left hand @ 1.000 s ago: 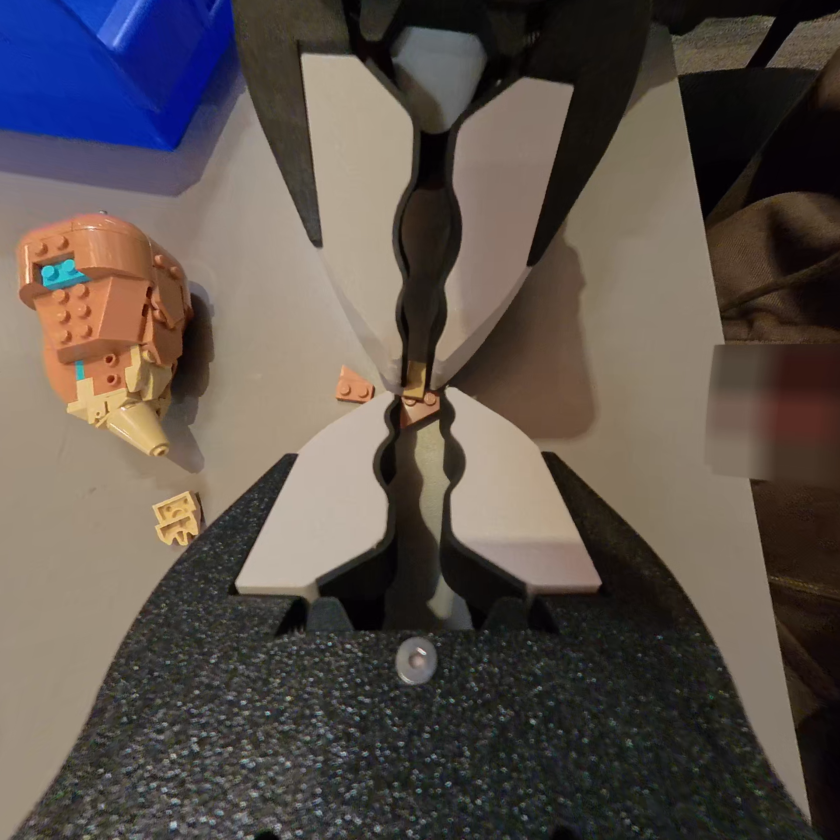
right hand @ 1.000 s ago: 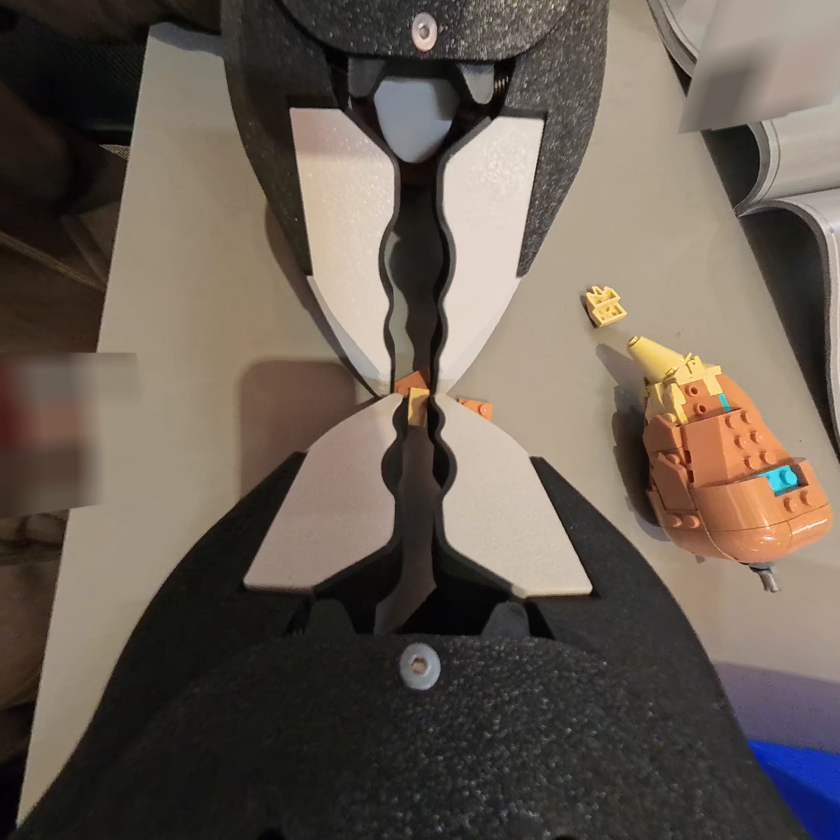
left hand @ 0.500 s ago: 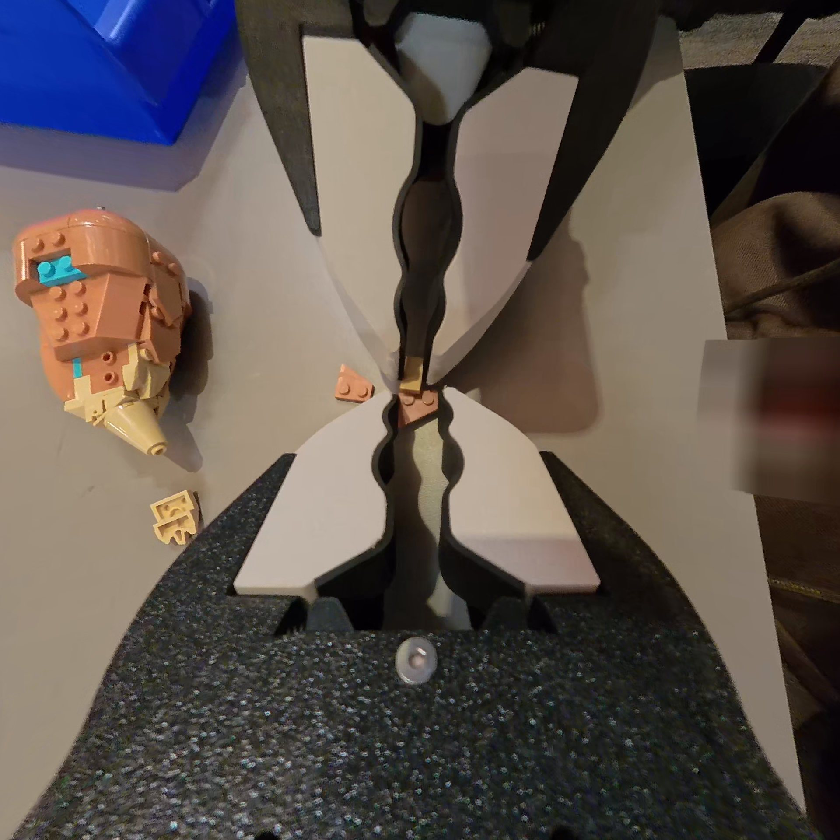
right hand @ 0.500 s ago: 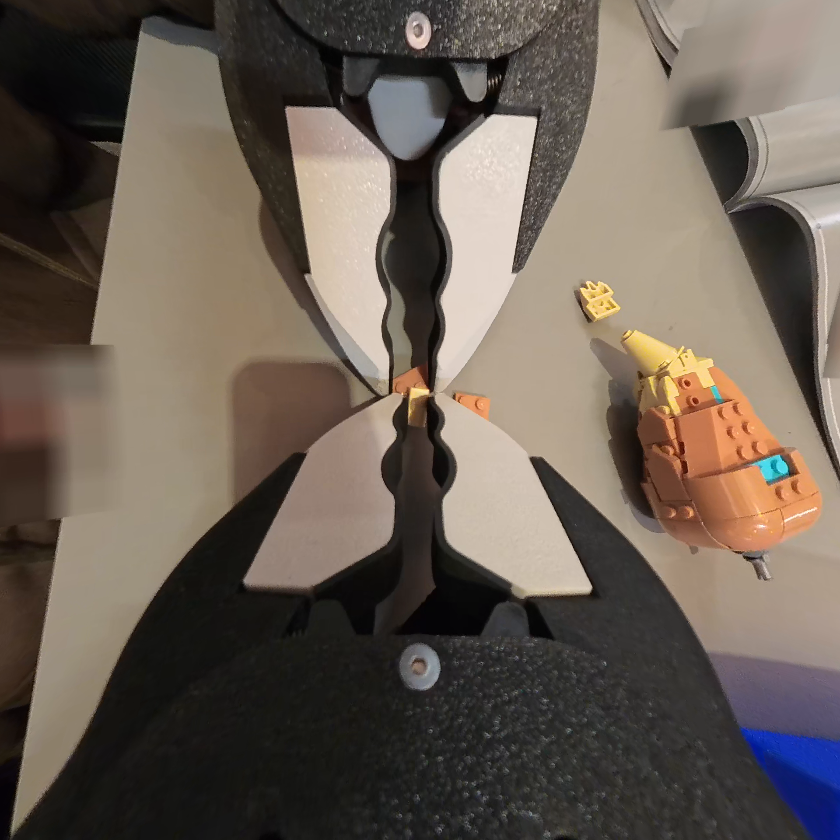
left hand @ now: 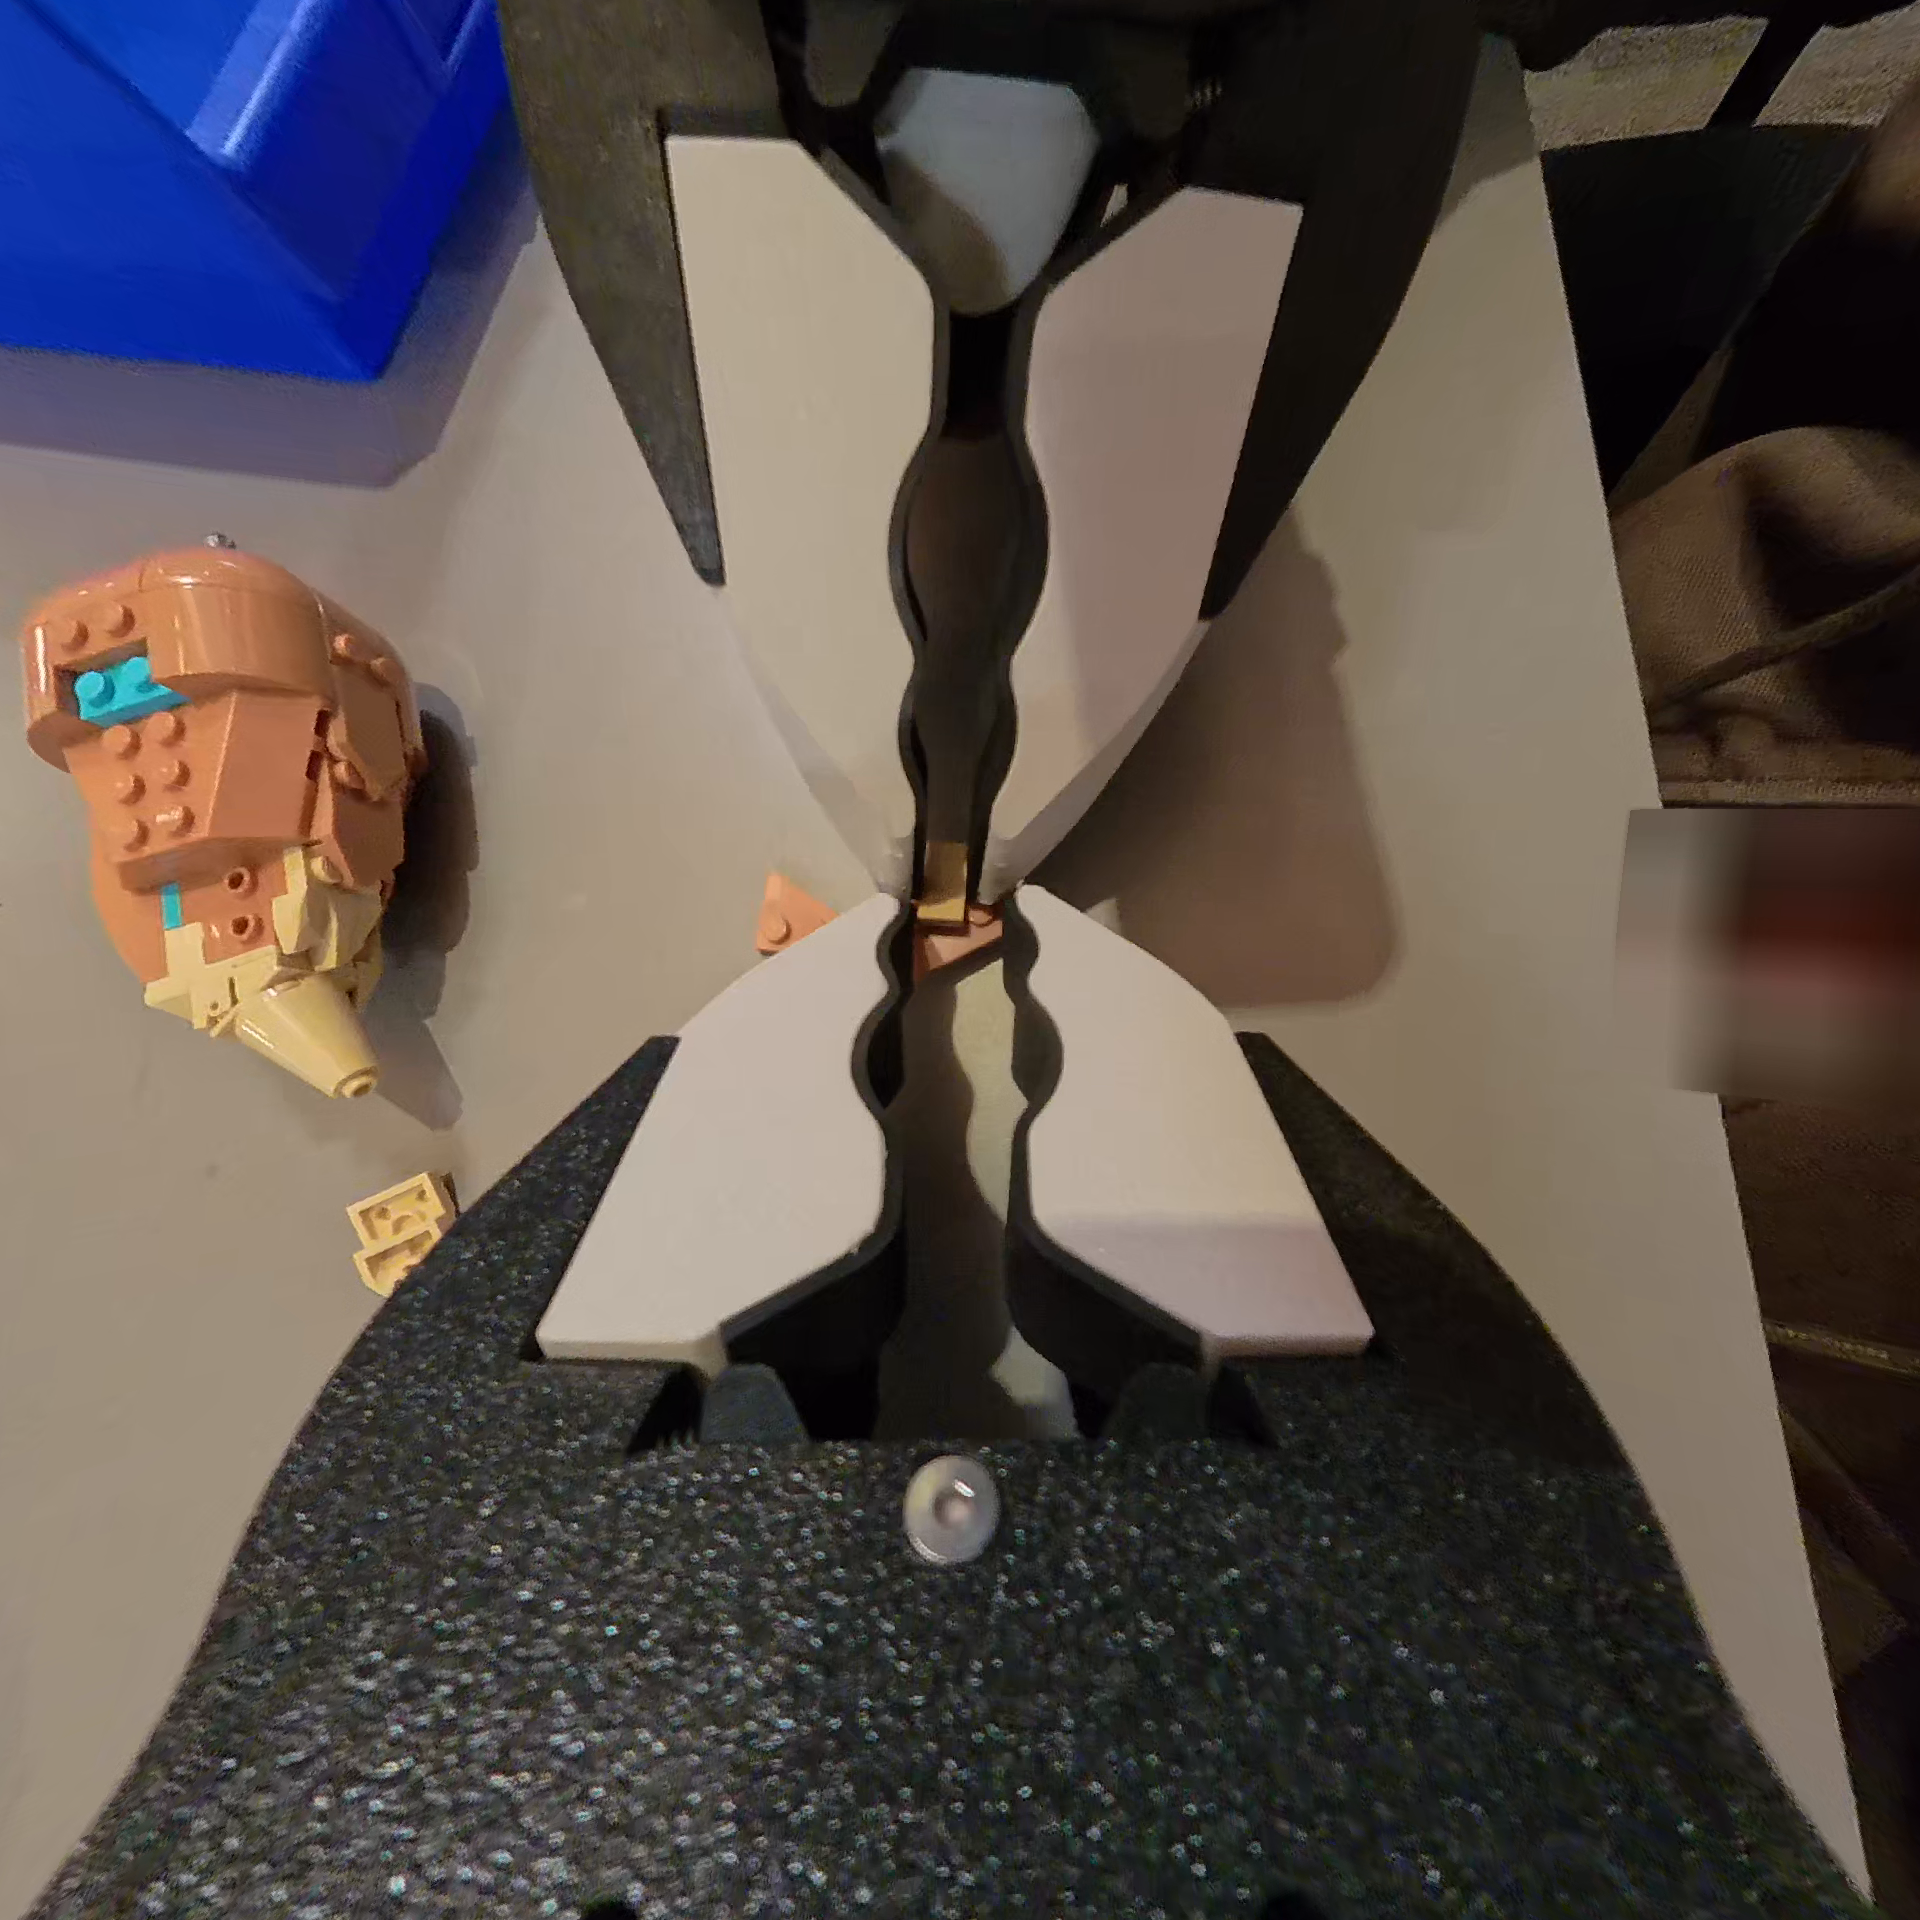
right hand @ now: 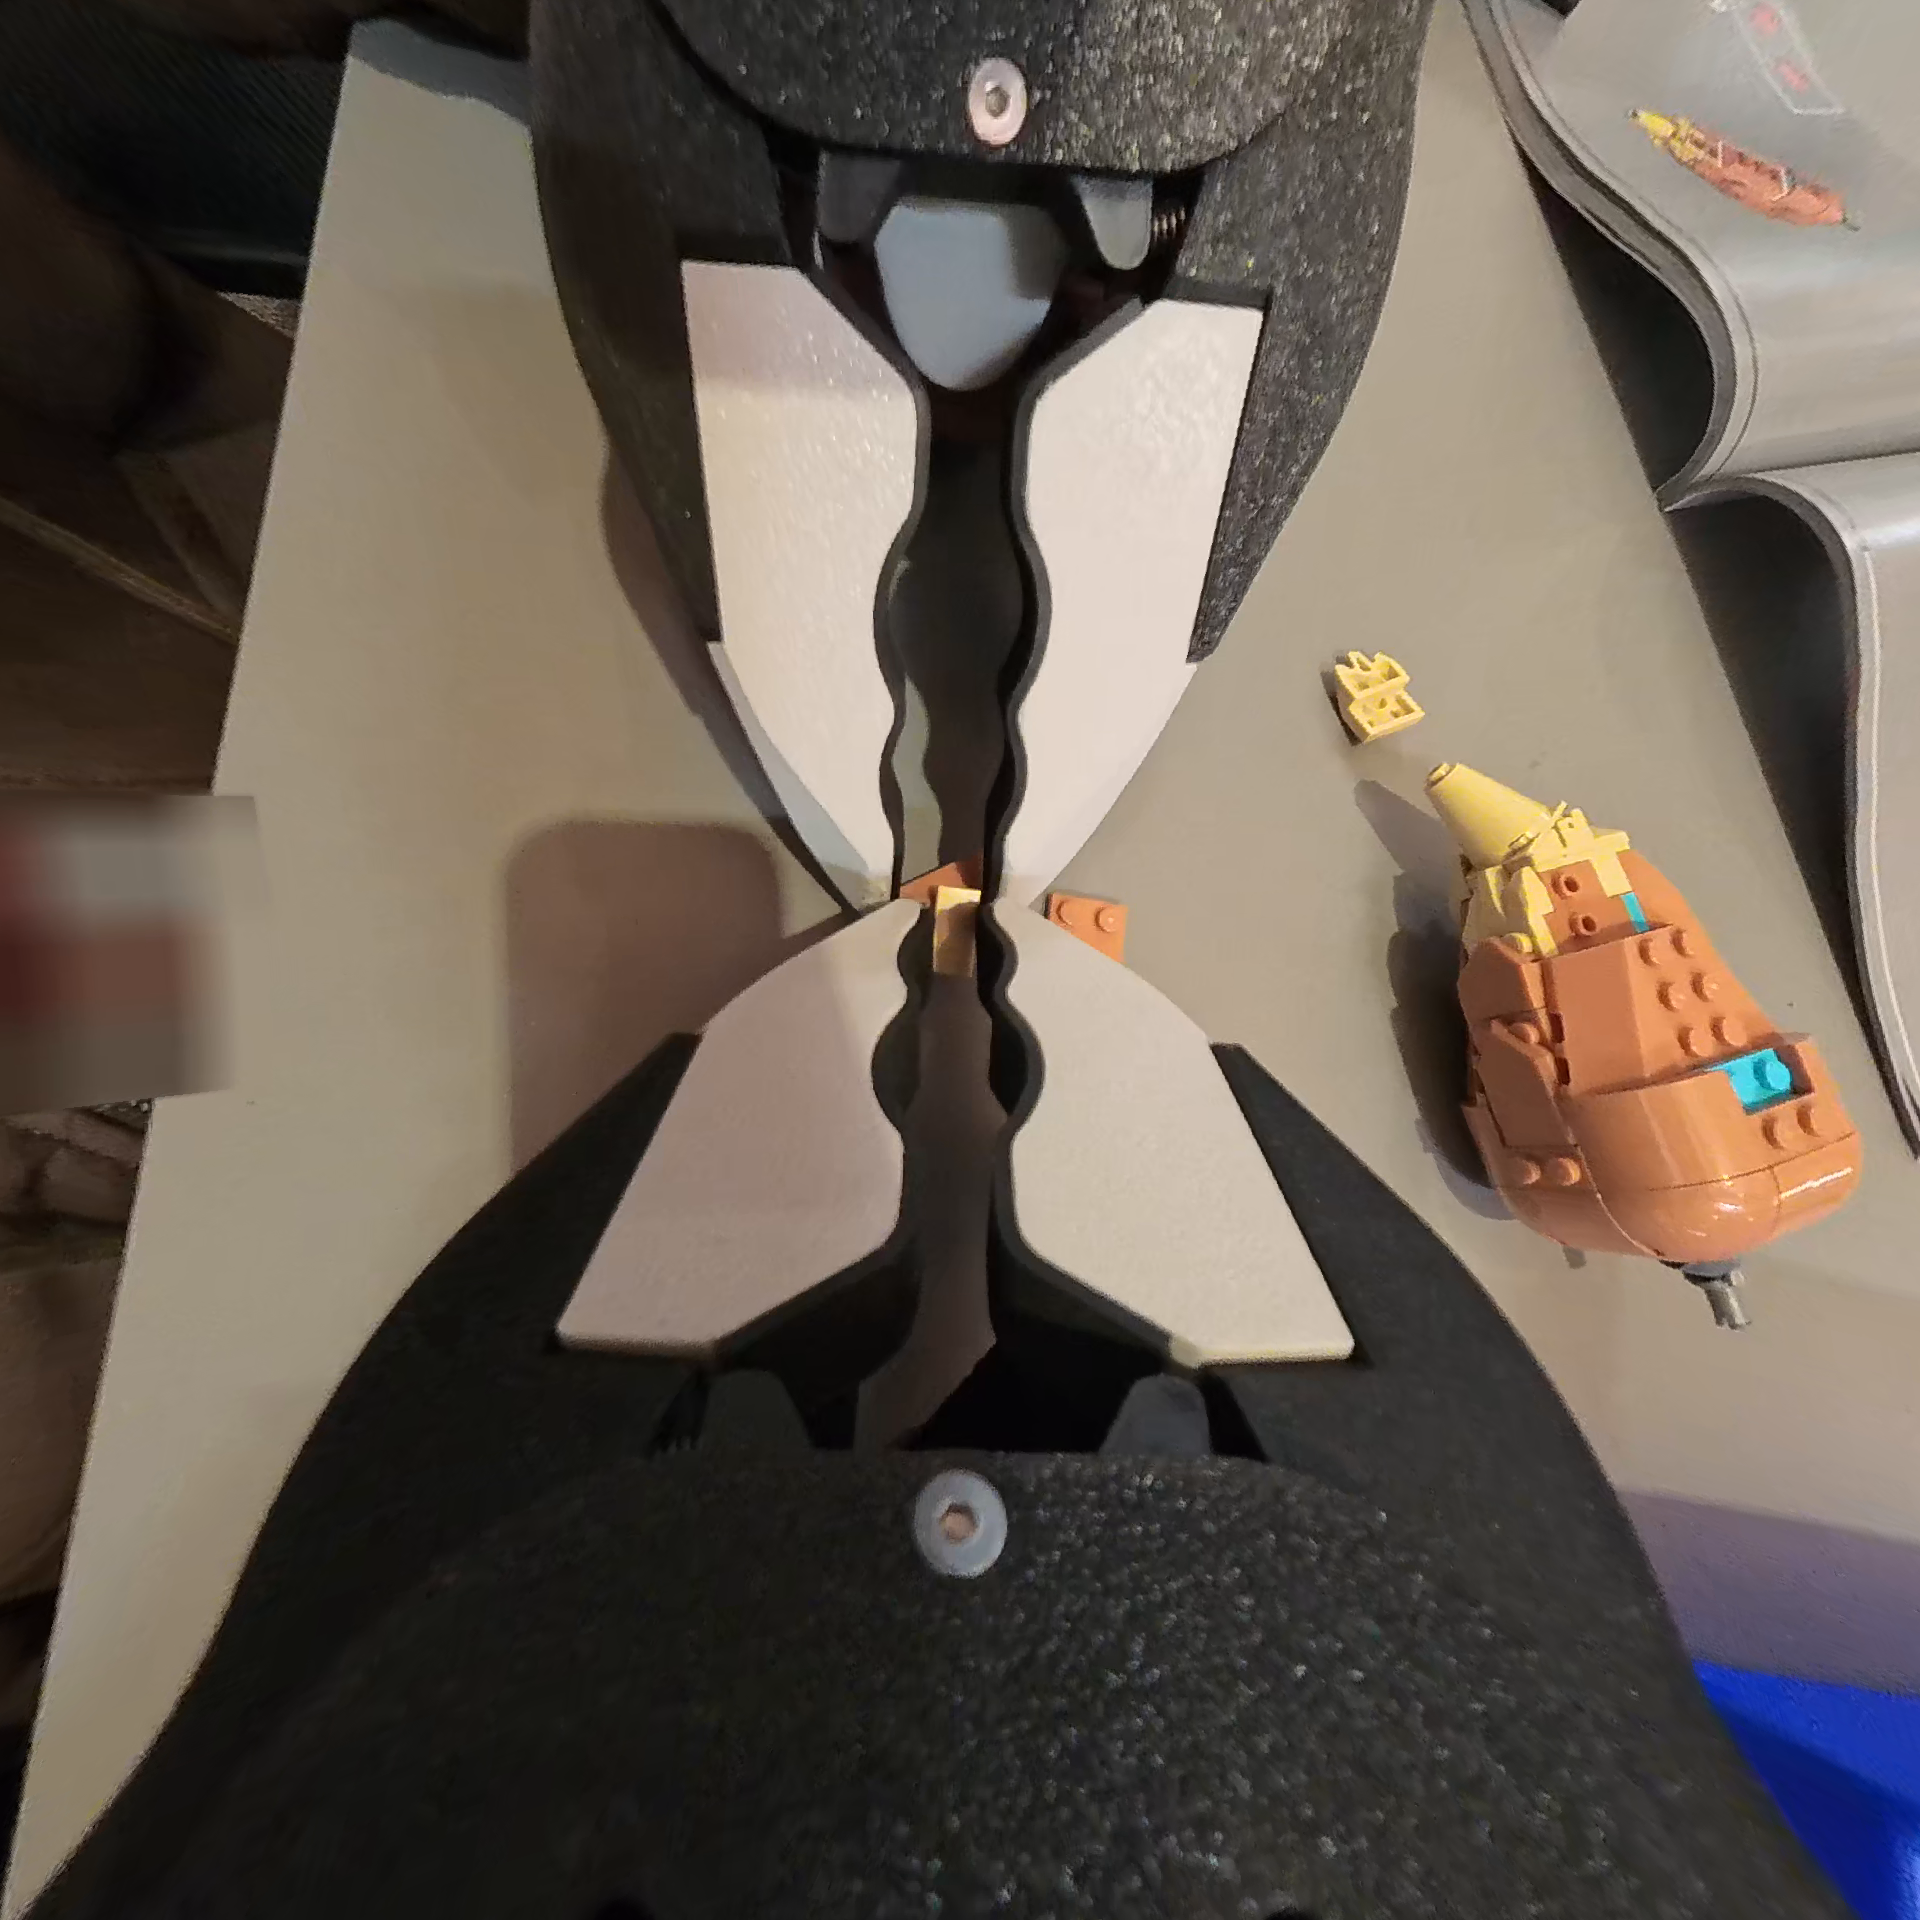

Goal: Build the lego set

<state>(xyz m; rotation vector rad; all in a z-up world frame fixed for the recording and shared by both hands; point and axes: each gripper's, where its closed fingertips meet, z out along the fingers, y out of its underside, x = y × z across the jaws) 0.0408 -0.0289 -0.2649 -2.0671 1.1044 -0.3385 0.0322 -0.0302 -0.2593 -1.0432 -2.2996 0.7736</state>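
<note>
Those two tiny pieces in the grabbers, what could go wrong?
The left gripper pinches only an edge of the brown wedge plate, so it could pop out when the right gripper presses the tan piece on. A dropped piece might get mixed up with the loose brown plate beside it.

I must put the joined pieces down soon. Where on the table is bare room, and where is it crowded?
Free: the table between the meeting fingers and its edge, opposite the model. Crowded: the other side, with the brown model, tan piece, loose brown plate, booklet and blue bin.
</note>
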